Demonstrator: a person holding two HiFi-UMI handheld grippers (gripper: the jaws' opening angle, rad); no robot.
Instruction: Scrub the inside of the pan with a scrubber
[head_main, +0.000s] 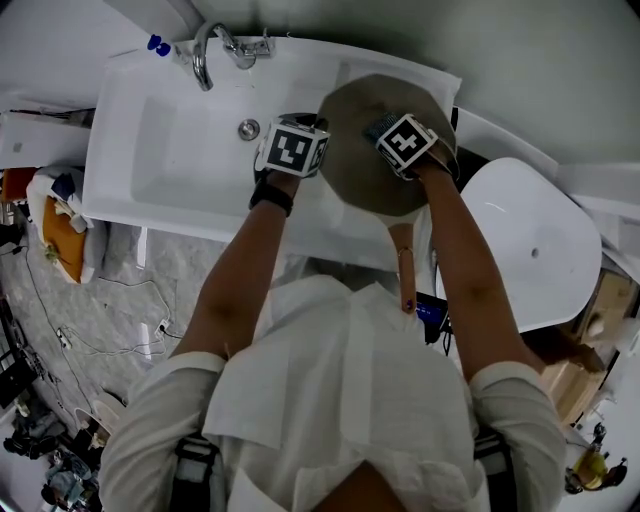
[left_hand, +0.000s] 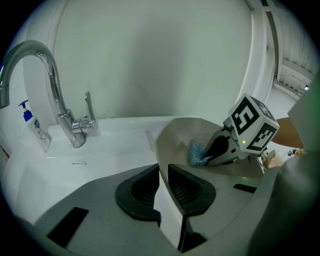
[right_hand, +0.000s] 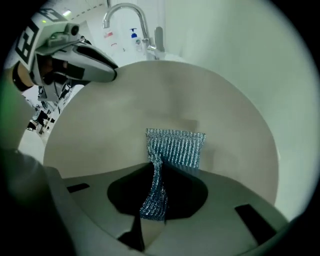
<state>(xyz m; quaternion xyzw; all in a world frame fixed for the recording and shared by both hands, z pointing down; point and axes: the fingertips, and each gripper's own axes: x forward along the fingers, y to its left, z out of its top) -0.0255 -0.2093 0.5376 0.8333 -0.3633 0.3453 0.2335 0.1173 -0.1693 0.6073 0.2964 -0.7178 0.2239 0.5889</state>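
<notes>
Between the pads of the right gripper (right_hand: 156, 192) a blue mesh scrubber (right_hand: 175, 147) is pinched, its free end lying flat on the inside of the pan (right_hand: 215, 110) just ahead of the jaws. The left gripper (left_hand: 164, 187) is clamped on the pan's rim. Scrubbing looks under way; the next stroke calls for downward pressure while sweeping across the pan's floor. Only the head view shows the pan's handle (head_main: 405, 275) and the sink (head_main: 170, 160) beyond the left gripper.
</notes>
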